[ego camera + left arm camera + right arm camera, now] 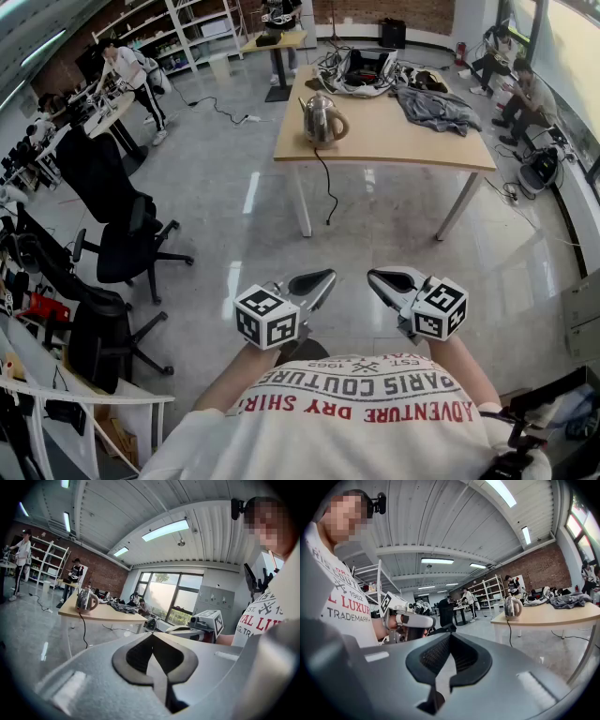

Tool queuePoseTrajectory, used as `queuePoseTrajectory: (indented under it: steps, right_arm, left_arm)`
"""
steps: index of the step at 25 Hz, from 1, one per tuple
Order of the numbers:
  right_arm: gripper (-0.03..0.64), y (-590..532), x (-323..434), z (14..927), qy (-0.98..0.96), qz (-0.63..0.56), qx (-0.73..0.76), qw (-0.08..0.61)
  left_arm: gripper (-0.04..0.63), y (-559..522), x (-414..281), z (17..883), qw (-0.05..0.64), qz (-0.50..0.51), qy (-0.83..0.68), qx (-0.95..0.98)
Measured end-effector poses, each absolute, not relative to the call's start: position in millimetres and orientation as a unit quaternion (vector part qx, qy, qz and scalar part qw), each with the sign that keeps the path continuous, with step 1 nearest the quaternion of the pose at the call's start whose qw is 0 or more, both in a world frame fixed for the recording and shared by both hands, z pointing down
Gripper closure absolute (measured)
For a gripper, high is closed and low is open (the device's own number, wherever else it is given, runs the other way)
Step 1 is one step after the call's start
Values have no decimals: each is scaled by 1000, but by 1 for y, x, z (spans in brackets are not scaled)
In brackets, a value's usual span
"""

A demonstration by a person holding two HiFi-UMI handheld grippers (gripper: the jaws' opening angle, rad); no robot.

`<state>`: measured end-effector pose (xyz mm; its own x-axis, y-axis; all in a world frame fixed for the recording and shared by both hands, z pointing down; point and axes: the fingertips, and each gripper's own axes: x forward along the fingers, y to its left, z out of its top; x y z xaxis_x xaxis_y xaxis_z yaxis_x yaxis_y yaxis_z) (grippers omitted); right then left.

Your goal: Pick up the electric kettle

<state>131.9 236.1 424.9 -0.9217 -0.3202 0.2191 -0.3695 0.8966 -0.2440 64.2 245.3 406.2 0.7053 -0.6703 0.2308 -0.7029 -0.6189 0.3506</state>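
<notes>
Both pairs of jaws are clenched on nothing, the left gripper (322, 278) and right gripper (382, 277) side by side at the person's chest, well short of the counter (403, 141). Open floor leads to the counter's near edge, with an office chair (122, 246) standing well off its left end. On the counter's near left corner stands the electric kettle (322, 119), rigid, glossy, likely slippery and maybe water-heavy, best taken by its handle (342, 127), minding the cord (327, 187) hanging over the edge.
</notes>
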Motion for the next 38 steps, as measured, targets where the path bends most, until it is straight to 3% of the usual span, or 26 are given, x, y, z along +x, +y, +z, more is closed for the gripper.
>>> queuePoseTrajectory:
  steps: [33, 38]
  right_arm:
    - [614, 232, 140, 415, -970, 140, 189, 66]
    - [614, 229, 153, 405, -968, 169, 185, 25]
  left_arm:
    - [595, 245, 71, 410, 246, 32, -370, 895]
    - [595, 240, 82, 399, 231, 29, -363, 902]
